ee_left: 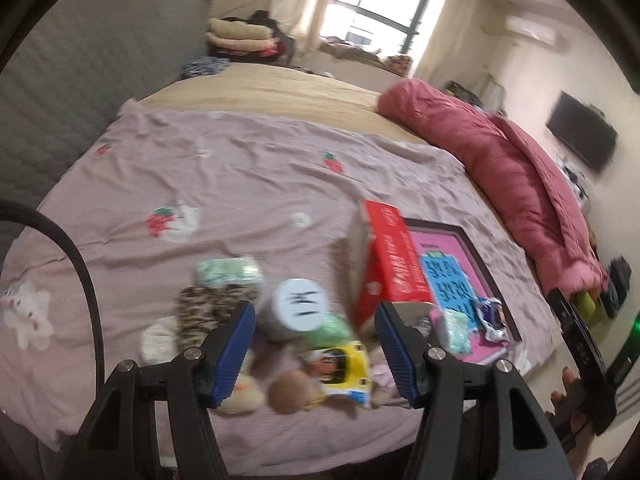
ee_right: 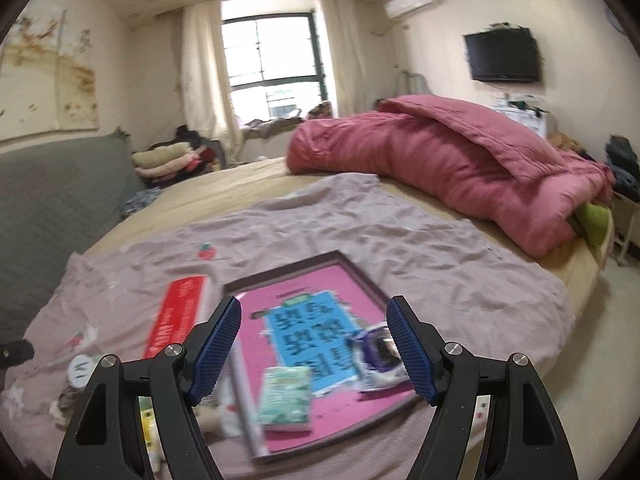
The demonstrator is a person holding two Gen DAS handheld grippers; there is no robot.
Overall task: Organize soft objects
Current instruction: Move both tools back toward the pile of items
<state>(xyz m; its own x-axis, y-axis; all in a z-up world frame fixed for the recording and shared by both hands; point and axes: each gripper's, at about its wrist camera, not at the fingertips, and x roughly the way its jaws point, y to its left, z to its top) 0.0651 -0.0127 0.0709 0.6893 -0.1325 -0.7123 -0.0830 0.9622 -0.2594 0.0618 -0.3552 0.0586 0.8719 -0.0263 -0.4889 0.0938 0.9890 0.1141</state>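
Both grippers are hanging over a bed with a lilac sheet, and nothing is in them. The left gripper is spreading its blue fingers wide over a little heap of things. The right gripper is spreading its fingers wide too, over a flat pink box.

The soft things are waiting near the close edge of the bed. In the left view a striped sock is lying at about nine o'clock from the white-topped can. A pale tissue pack is sitting at about eleven o'clock from it. A yellow packet is lying at about five o'clock. A red box is standing at about two o'clock.

In the right view a green packet is lying on the pink box. Its long side is running from six o'clock to twelve o'clock, tipped a bit right. A purple packet is sitting at about two o'clock from it.

The pictures are blurry, so the hands are probably moving. It looks like a soft thing is being picked. A good way is to slow down, come straight down over one soft thing, and pinch across its short side, away from the hard can.
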